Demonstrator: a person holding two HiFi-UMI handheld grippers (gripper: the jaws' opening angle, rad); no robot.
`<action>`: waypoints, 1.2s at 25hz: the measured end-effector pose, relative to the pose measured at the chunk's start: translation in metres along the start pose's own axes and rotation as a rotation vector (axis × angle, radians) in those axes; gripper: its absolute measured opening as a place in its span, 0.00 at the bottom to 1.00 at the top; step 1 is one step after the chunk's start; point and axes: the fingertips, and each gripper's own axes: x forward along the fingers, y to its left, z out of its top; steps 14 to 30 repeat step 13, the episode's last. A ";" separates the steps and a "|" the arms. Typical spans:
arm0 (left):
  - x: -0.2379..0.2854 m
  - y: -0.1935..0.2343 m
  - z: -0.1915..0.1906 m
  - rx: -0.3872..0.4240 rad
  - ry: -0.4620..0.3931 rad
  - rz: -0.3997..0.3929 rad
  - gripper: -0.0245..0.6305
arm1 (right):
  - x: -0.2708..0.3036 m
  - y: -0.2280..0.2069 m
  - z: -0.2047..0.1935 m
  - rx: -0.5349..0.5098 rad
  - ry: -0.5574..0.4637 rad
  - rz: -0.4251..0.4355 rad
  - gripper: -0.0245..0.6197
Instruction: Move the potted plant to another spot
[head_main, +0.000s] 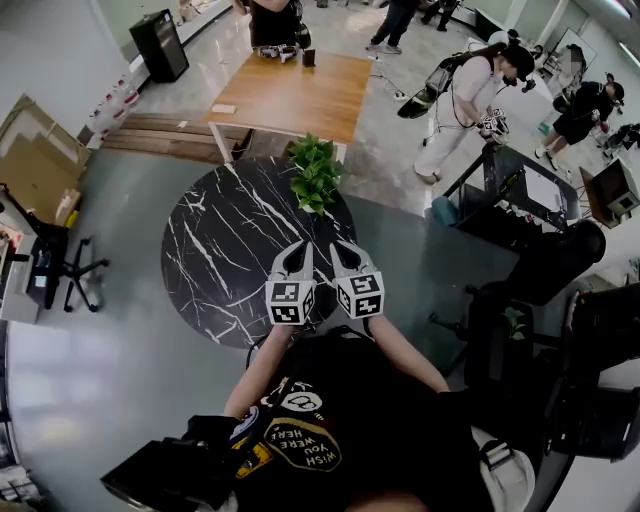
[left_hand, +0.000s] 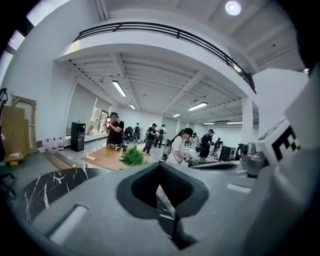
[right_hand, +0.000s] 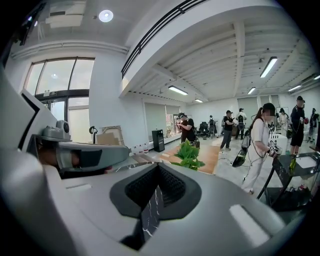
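Note:
The potted plant (head_main: 316, 175), a bushy green one, stands at the far edge of the round black marble table (head_main: 215, 250). My two grippers hover side by side over the table's near edge, well short of the plant. The left gripper (head_main: 297, 258) and the right gripper (head_main: 345, 255) are both shut with nothing in them. In the left gripper view the plant (left_hand: 132, 156) shows ahead, left of the closed left gripper (left_hand: 160, 167), with the marble table (left_hand: 50, 185) below. In the right gripper view the plant (right_hand: 189, 154) lies ahead, just right of the closed right gripper (right_hand: 159, 167).
A wooden table (head_main: 300, 95) stands beyond the plant, with a person at its far end. Other people stand at the back right near a black desk (head_main: 520, 190). Black office chairs (head_main: 520, 330) crowd the right; another chair (head_main: 60, 265) and cardboard (head_main: 35, 160) sit at the left.

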 end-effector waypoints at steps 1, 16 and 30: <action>-0.001 0.002 0.001 -0.002 -0.002 0.006 0.04 | -0.001 0.000 0.000 0.002 -0.001 0.001 0.04; -0.002 -0.005 -0.002 -0.019 0.006 0.016 0.04 | -0.012 -0.007 -0.001 0.006 -0.002 0.000 0.04; -0.002 -0.005 -0.002 -0.019 0.006 0.016 0.04 | -0.012 -0.007 -0.001 0.006 -0.002 0.000 0.04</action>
